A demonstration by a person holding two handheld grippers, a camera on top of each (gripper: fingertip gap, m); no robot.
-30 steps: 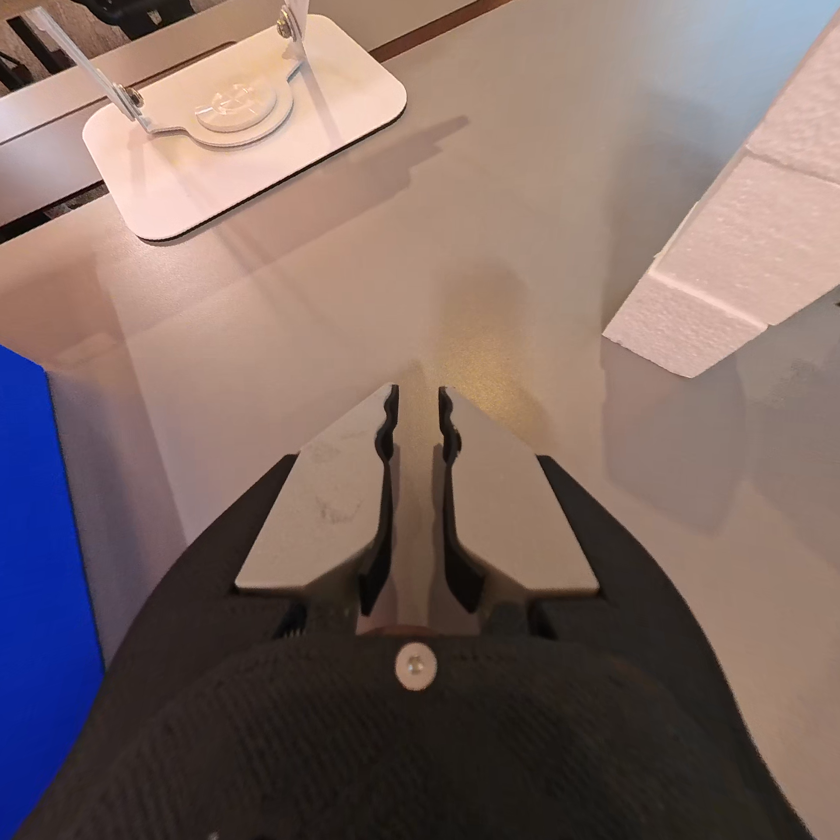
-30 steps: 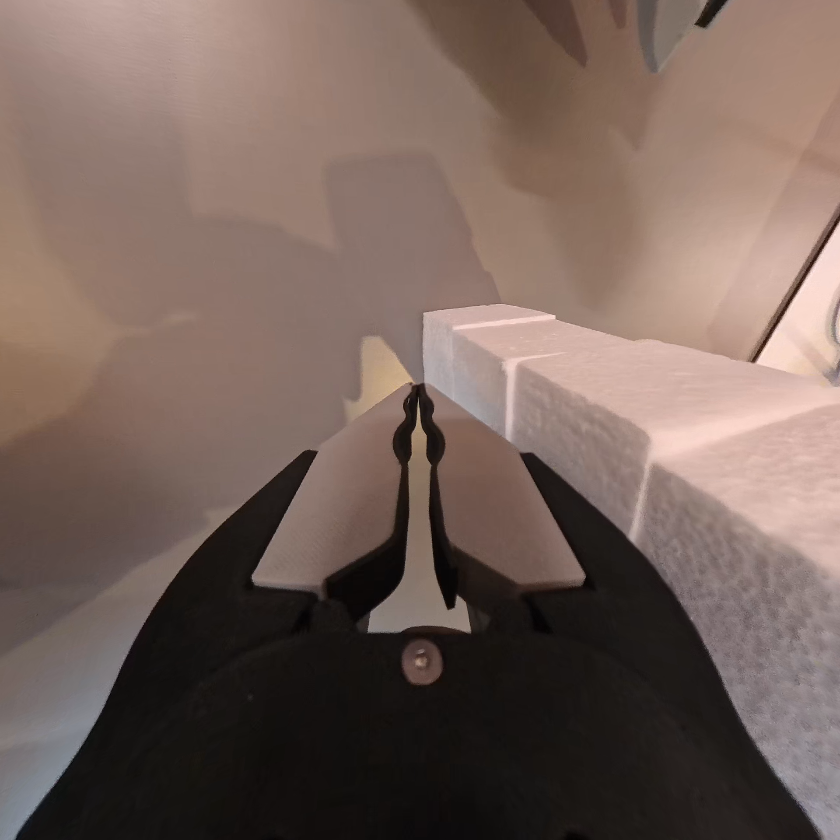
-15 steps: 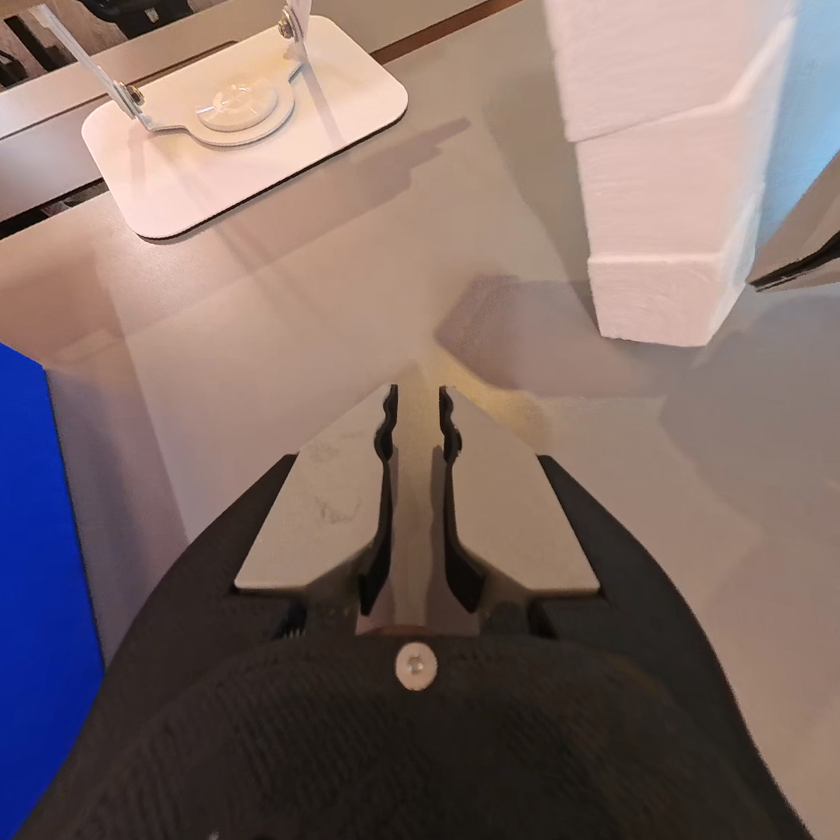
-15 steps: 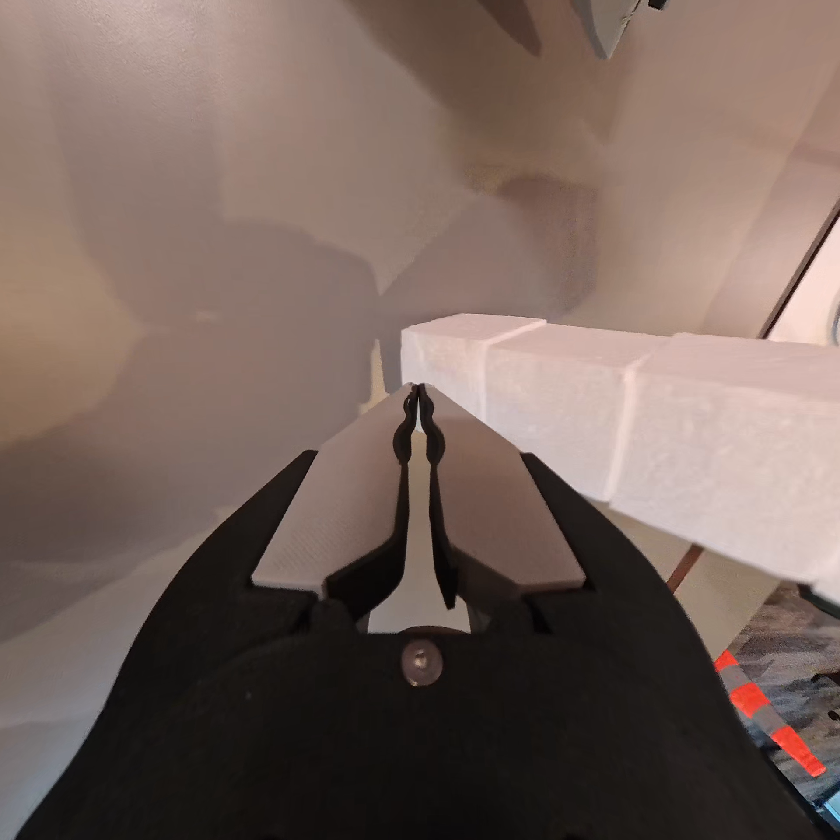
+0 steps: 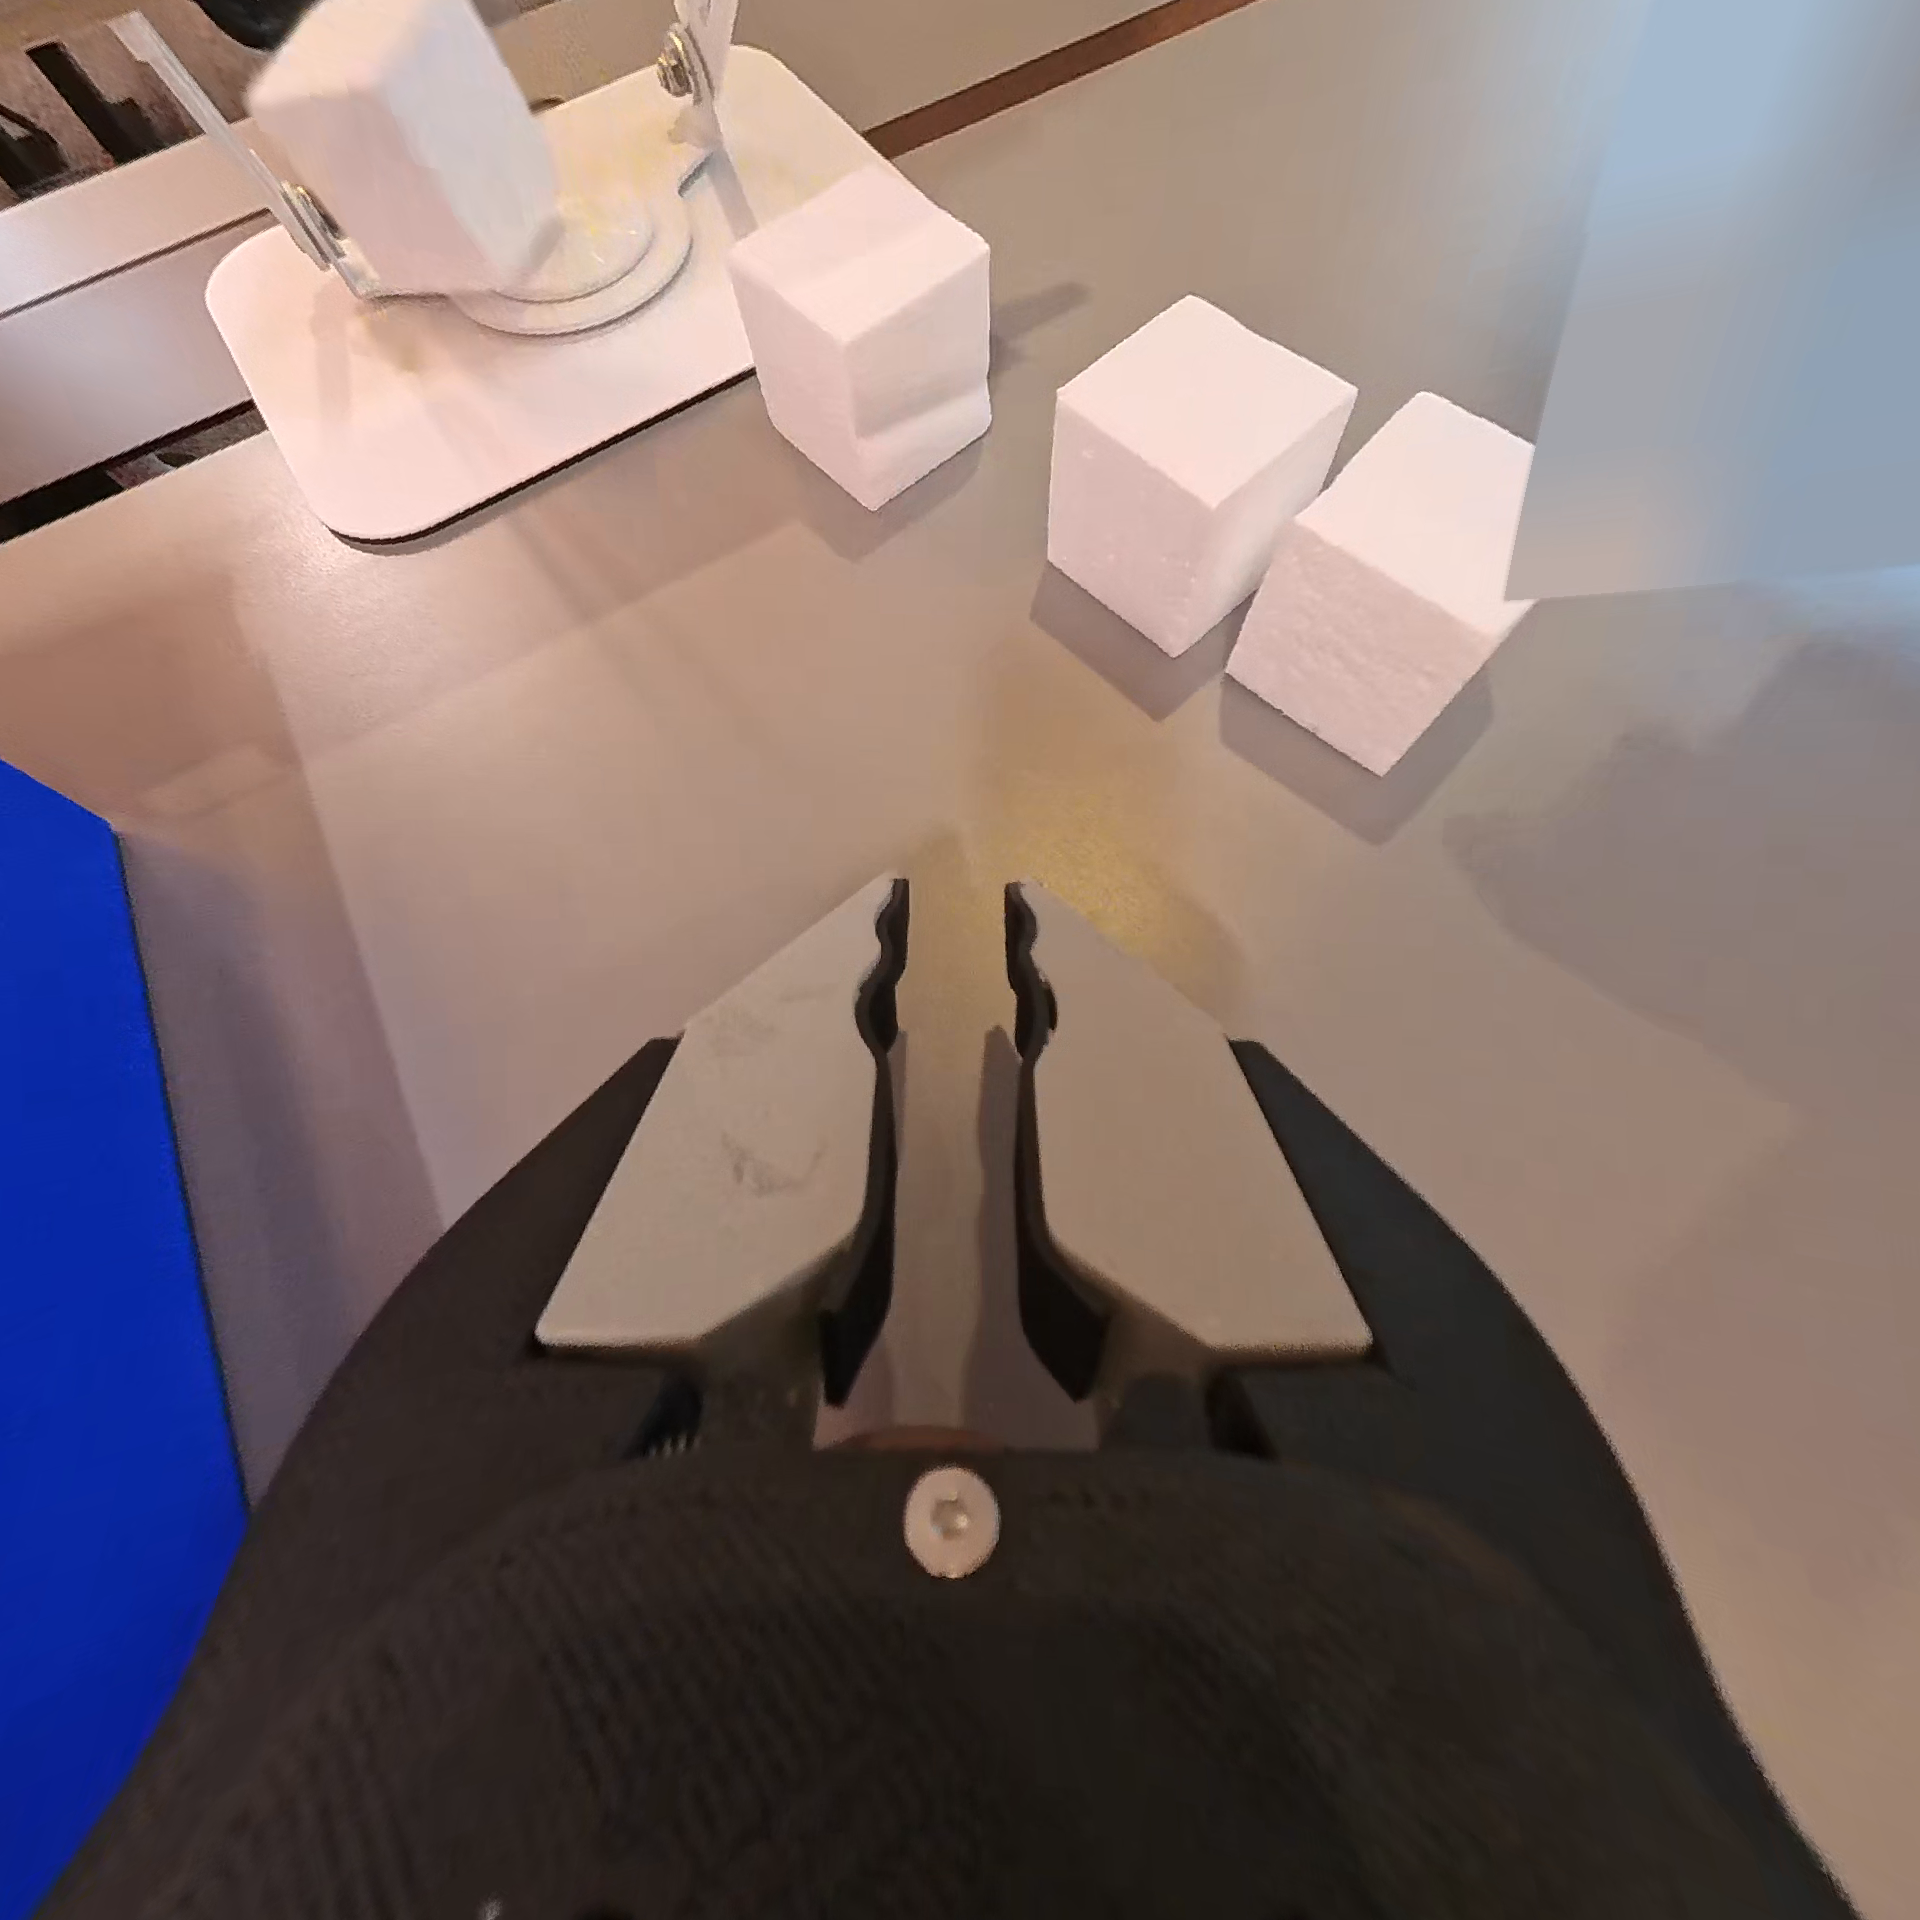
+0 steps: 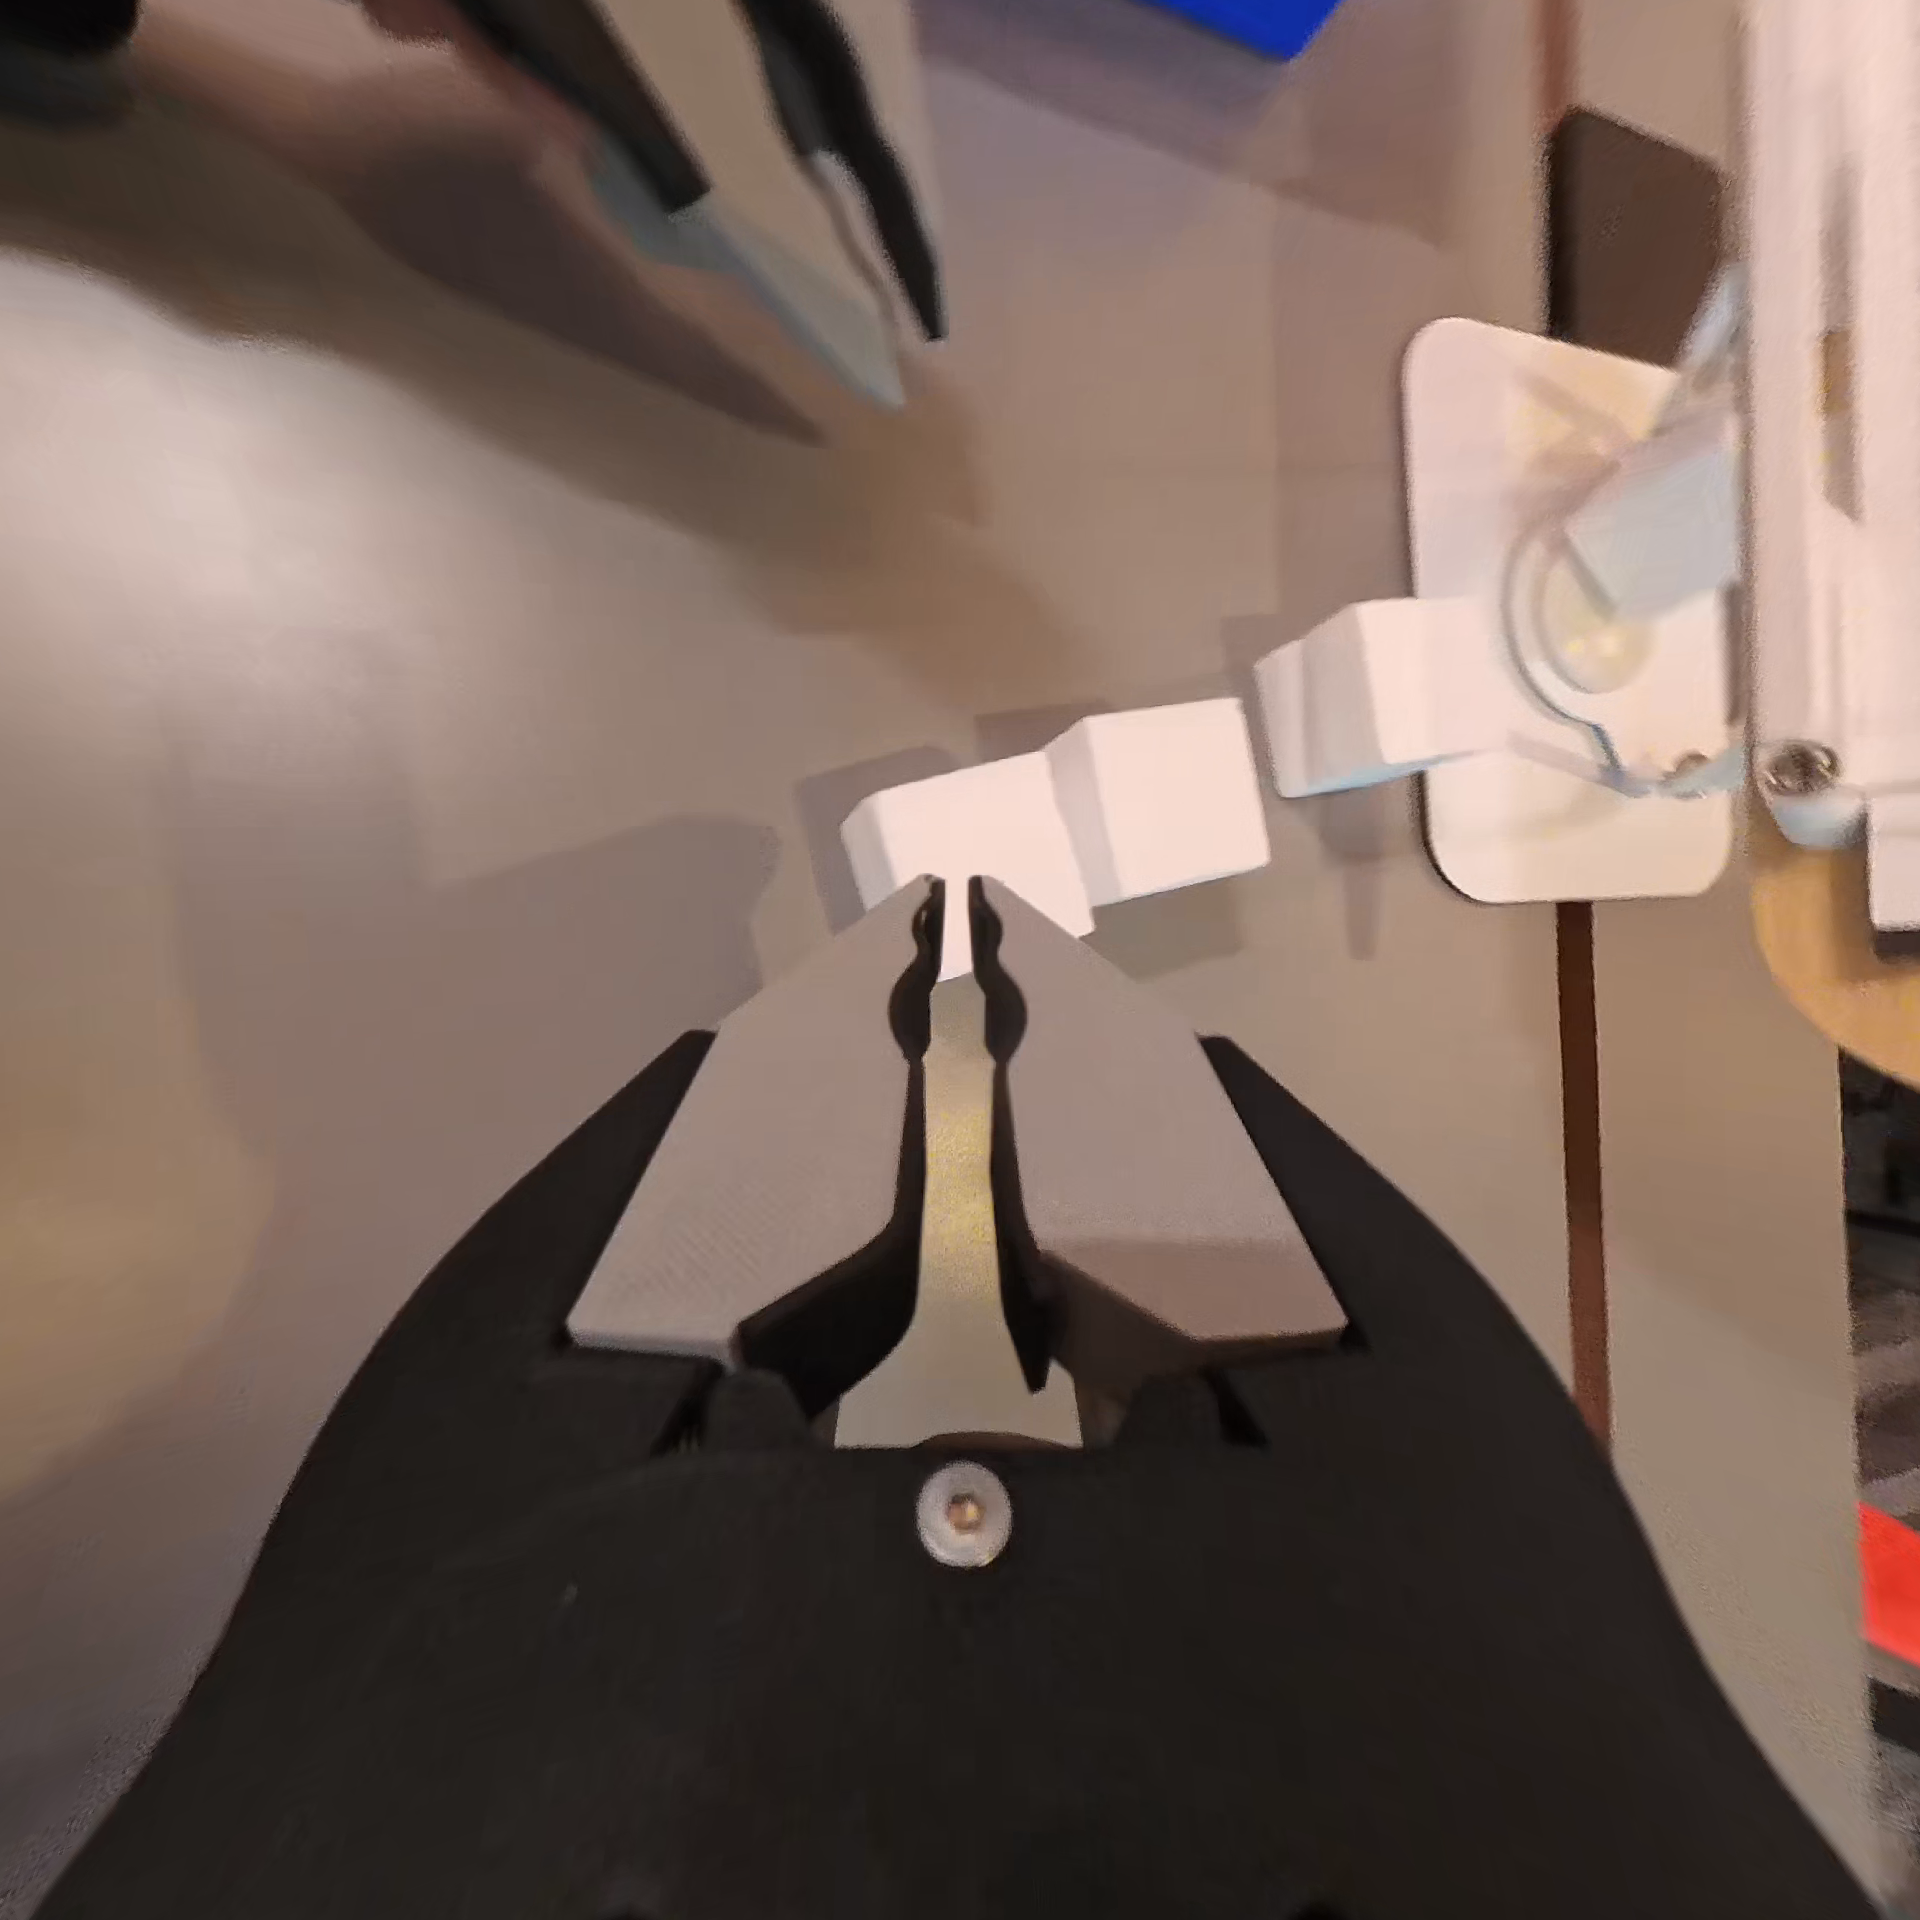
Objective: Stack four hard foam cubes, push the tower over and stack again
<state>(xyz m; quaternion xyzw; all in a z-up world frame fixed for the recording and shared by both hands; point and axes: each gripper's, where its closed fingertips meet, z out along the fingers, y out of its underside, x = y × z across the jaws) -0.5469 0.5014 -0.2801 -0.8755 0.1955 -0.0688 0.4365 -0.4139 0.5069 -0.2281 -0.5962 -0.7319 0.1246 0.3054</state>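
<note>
The left wrist view looks steeply down along its fingers at the table (image 5: pixel 623 727); the right wrist view faces across it. Both share the white cubes (image 5: pixel 1195 457) (image 6: pixel 1153 800) and stand base (image 5: pixel 499 416) (image 6: pixel 1558 810).

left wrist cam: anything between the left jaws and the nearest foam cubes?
No. Left wrist view shows only bare table between the left gripper and the two nearest foam cubes. Both cubes sit apart from it, ahead and right.

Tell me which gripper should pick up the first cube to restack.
Probably the right gripper: its tips point at the nearest cube of the fallen row. The left gripper is empty too, but the cubes lie well ahead of it.
</note>
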